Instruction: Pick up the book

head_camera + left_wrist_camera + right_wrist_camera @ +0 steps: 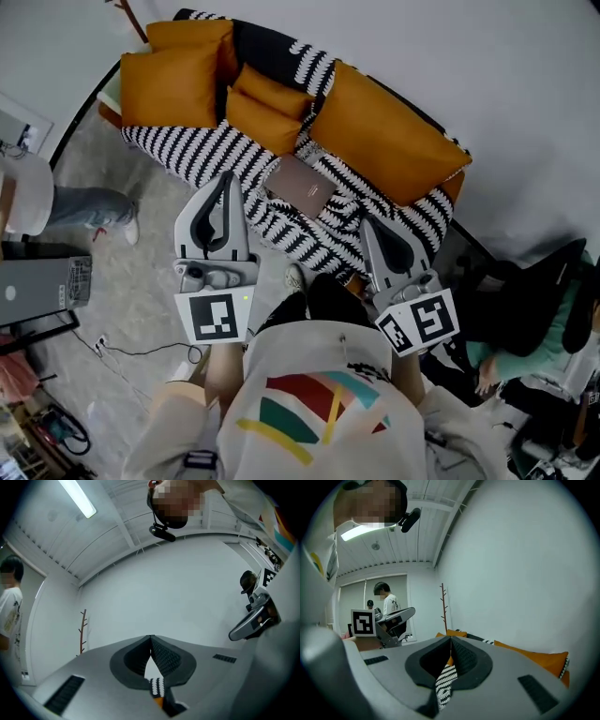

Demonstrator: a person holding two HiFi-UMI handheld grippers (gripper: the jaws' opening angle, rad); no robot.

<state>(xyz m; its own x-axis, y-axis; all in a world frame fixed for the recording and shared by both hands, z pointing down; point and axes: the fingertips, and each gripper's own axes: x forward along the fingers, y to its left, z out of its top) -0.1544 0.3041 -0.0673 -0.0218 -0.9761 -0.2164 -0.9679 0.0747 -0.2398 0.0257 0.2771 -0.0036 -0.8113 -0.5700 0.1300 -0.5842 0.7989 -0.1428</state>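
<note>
- Overhead, the brown book point(300, 185) lies closed and flat on the seat of the striped sofa point(202, 155); neither gripper touches it.
- Orange cushions point(384, 136) lean along the sofa back, at 10, 11 and 2 o'clock of the book.
- Left gripper point(228, 180): its tip is over the seat, with the book near at 3 o'clock. In the left gripper view point(151, 638) the fingers are pressed together at the tips with nothing between them, and a white wall lies ahead.
- Right gripper point(367, 225): the book is near at 10 o'clock of its tip. In the right gripper view point(451, 639) the fingers meet at the tips and pinch nothing; striped fabric shows through the gap behind them.
- Branch-shaped coat stand point(443, 606): upright against the wall, at 12 o'clock of the right fingertips.
- Bystander point(56, 202): on the floor at 9 o'clock, well apart from the sofa.
</note>
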